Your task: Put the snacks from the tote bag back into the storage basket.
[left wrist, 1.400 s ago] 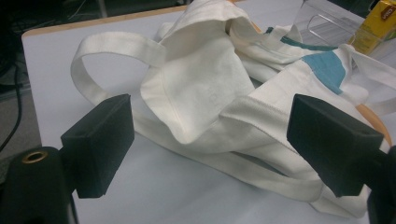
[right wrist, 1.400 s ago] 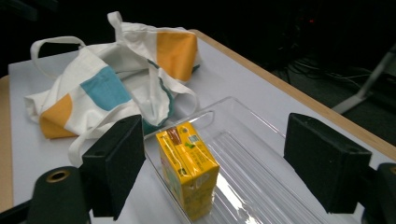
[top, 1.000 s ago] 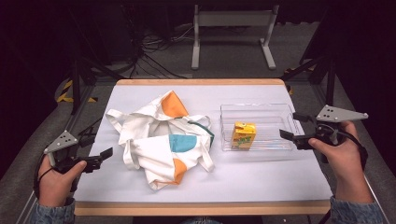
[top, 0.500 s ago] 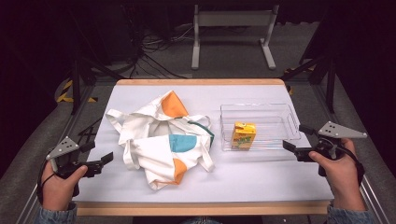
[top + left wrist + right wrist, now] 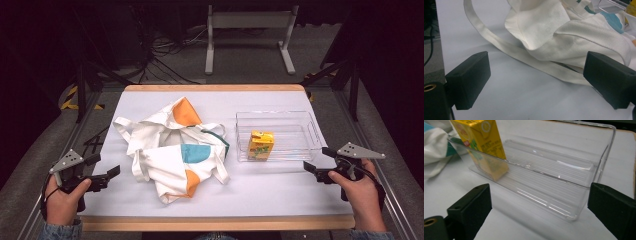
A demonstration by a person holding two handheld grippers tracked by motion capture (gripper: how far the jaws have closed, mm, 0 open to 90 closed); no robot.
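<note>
White canvas, a crumpled tote bag, is lying just ahead of my left hand-held gripper, its strap running between the wide-apart jaws. I am holding my right hand-held gripper with jaws equally spread, facing the clear tray with the yellow juice carton standing inside. I judge I am only approaching; next I need to ease the left one forward onto the strap.

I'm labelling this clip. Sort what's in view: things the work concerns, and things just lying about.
In the work:
left hand-held gripper, open, facing the bag
cloth tote bag
right hand-held gripper, open, facing the bin
clear plastic bin
yellow drink carton, inside the bin

Just about:
metal stand
floor cables
</note>
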